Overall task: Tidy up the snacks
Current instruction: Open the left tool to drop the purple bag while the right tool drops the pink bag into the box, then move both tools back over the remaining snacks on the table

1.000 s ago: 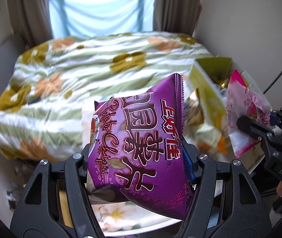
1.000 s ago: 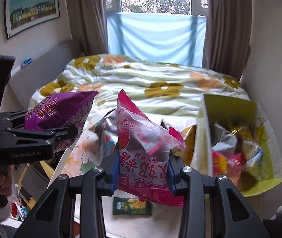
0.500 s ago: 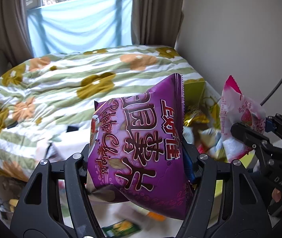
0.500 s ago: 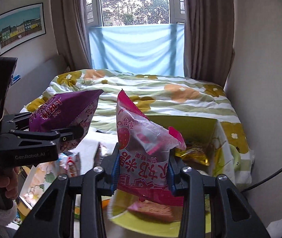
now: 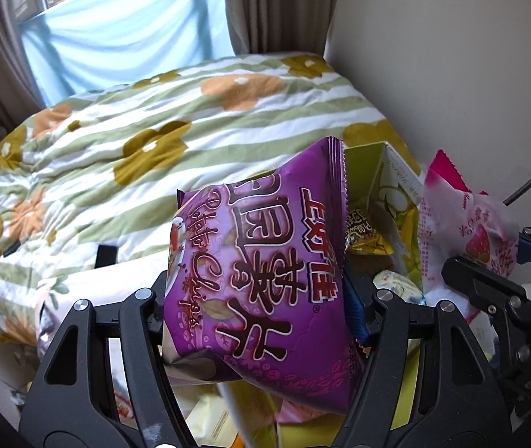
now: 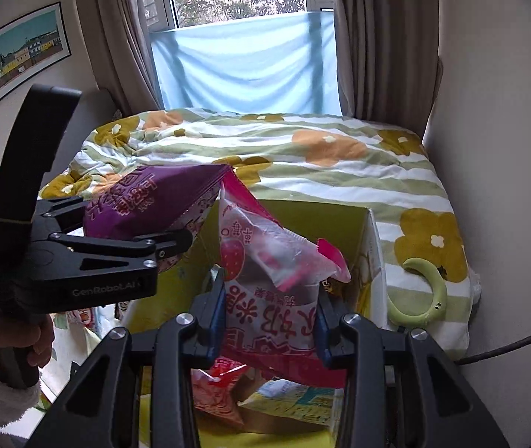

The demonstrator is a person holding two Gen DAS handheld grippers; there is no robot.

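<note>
My left tool (image 5: 261, 298) is pinching the purple chips bag (image 5: 258, 268) over the yellow-green box (image 6: 303, 220). Right tool (image 6: 269, 313) is clamped on the pink strawberry snack bag (image 6: 265, 272), right above that same box by the bed (image 6: 303, 156).

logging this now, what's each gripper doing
left gripper: shut on purple chips bag
right gripper: shut on pink bag

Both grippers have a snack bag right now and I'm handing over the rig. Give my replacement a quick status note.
Left gripper: clamped on the purple chip bag, held above the yellow-green box.
Right gripper: shut on the pink strawberry bag, over the box opening.
Done: several snacks lie in the box.
Left: drop both bags in; loose packets remain beside the box.
</note>
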